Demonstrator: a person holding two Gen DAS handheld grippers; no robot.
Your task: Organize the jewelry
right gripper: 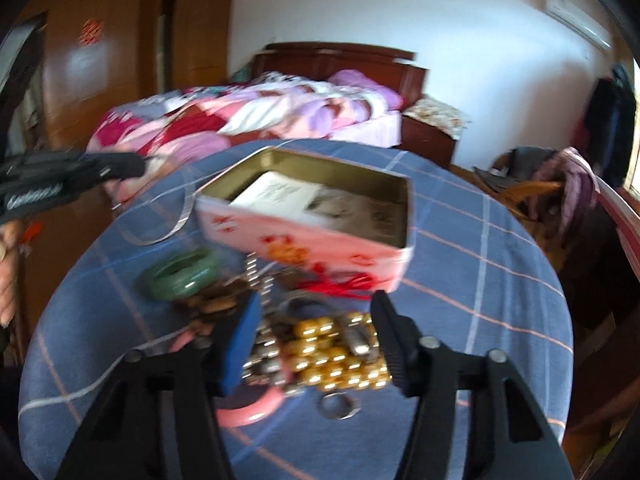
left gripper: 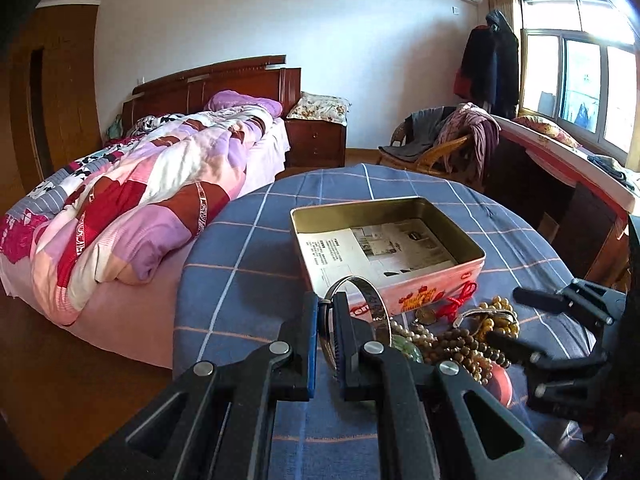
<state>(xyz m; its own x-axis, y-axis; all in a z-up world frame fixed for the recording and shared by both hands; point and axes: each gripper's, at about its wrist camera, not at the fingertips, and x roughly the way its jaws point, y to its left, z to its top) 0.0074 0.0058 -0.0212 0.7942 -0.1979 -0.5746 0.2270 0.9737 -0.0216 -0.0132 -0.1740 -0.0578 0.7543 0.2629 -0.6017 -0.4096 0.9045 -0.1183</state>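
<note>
Left gripper (left gripper: 325, 320) jaws clamp the silver bangle (left gripper: 370, 300), next lift into tin (left gripper: 400, 204); right gripper (right gripper: 316, 344) jaws open over gold beads (right gripper: 340, 356).

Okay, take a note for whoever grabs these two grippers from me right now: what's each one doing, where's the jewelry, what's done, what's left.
Left gripper: shut on the silver bangle, held up just in front of the tin.
Right gripper: open, empty, over the gold bead bracelet; this view is blurred.
Tin: open on the blue checked tablecloth, holding only a printed paper.
Pile in front of the tin: green bangle, brown beads, red knotted cord, pink bangle, small silver ring.
Done: no jewelry in the tin yet.
Left: probably drop the silver bangle in, then move the pile piece by piece.
</note>
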